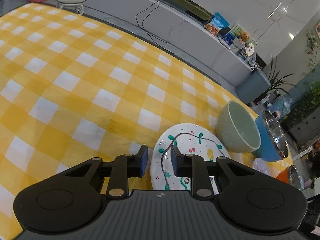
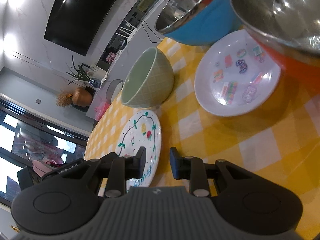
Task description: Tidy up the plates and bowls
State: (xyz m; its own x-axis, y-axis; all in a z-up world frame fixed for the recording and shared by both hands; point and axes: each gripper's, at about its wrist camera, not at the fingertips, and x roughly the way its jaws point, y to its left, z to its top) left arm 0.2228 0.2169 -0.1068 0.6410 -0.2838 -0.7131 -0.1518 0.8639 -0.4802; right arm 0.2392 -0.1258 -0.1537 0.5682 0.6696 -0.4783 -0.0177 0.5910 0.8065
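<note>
Left gripper point(image 1: 159, 161), fingers apart, straddles the painted plate's point(image 1: 200, 146) rim. Right gripper point(image 2: 157, 163) is likewise parted and holds nothing. Beyond, near the table's point(image 1: 80, 80) edge, stand an empty green bowl point(image 2: 149, 82), blue bowl point(image 2: 200, 28), sticker plate point(image 2: 238, 76) and orange bowl point(image 2: 290, 60).

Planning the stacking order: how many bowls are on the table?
3: green bowl behind the vine-painted plate, blue bowl farther back, orange bowl beside the sticker plate. Others may be hidden.

Ceramic bowl point(image 2: 148, 80) behind vine plate point(image 2: 140, 140); sticker plate point(image 2: 238, 76) right.
</note>
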